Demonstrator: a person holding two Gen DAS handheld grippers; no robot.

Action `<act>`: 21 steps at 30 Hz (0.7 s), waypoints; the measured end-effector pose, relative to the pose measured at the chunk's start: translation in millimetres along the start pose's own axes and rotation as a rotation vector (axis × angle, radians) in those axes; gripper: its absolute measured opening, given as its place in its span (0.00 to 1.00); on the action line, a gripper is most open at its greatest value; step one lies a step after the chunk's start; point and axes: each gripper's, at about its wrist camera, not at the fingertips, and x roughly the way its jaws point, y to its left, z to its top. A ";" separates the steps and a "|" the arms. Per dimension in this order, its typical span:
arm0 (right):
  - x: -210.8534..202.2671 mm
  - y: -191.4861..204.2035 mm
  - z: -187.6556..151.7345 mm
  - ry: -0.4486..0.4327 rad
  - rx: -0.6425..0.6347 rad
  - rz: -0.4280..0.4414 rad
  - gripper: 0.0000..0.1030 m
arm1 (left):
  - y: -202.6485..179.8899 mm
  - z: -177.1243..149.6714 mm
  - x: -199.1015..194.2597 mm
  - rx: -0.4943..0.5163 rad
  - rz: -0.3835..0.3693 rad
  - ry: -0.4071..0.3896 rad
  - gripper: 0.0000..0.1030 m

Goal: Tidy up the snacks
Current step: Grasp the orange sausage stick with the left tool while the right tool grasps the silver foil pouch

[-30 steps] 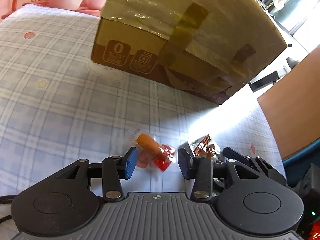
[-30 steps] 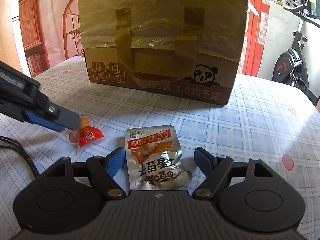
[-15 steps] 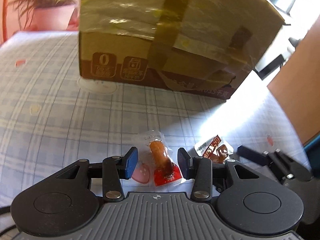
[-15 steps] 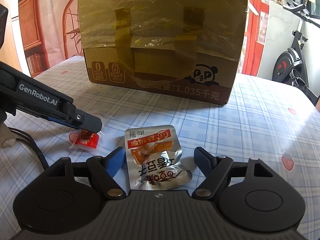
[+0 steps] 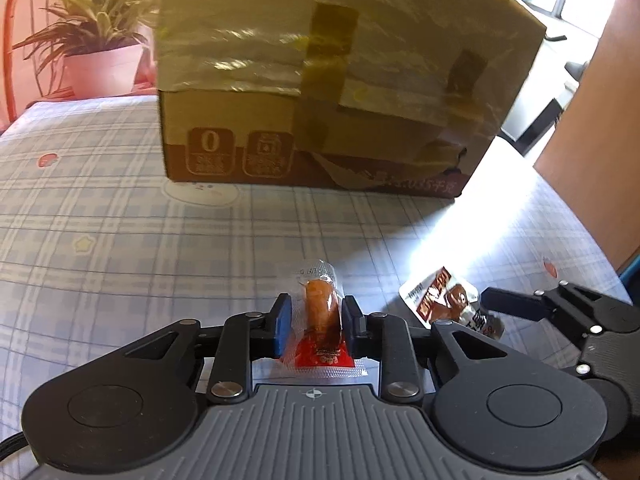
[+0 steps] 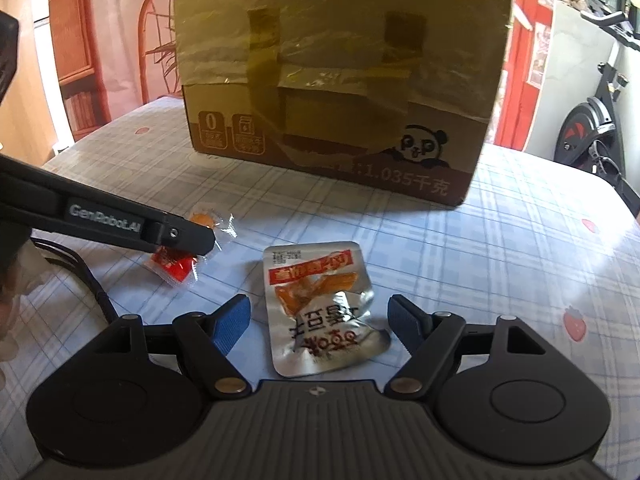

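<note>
A small clear-and-red sausage snack packet (image 5: 320, 320) sits between the pads of my left gripper (image 5: 316, 322), which is shut on it just above the checked tablecloth. It also shows in the right wrist view (image 6: 176, 266), partly hidden behind the left gripper's finger. A silver foil snack pouch (image 6: 324, 312) with red label lies flat on the cloth between the spread pads of my open right gripper (image 6: 318, 318), not touched. The pouch shows in the left wrist view (image 5: 448, 300) too.
A large taped cardboard box (image 6: 340, 80) with a panda print stands on the table (image 5: 120, 240) behind the snacks. A potted plant (image 5: 100, 52) is at the far left, an exercise bike (image 6: 592, 120) at the far right. A black cable (image 6: 80, 276) trails at the left.
My left gripper swung to line up with the sausage packet and closed its pads on it. The right gripper and the foil pouch have stayed put.
</note>
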 end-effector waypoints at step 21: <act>-1.9 -20.4 15.6 -0.014 0.171 -0.022 0.24 | 24.5 26.1 -43.6 -0.022 -0.011 -0.121 0.28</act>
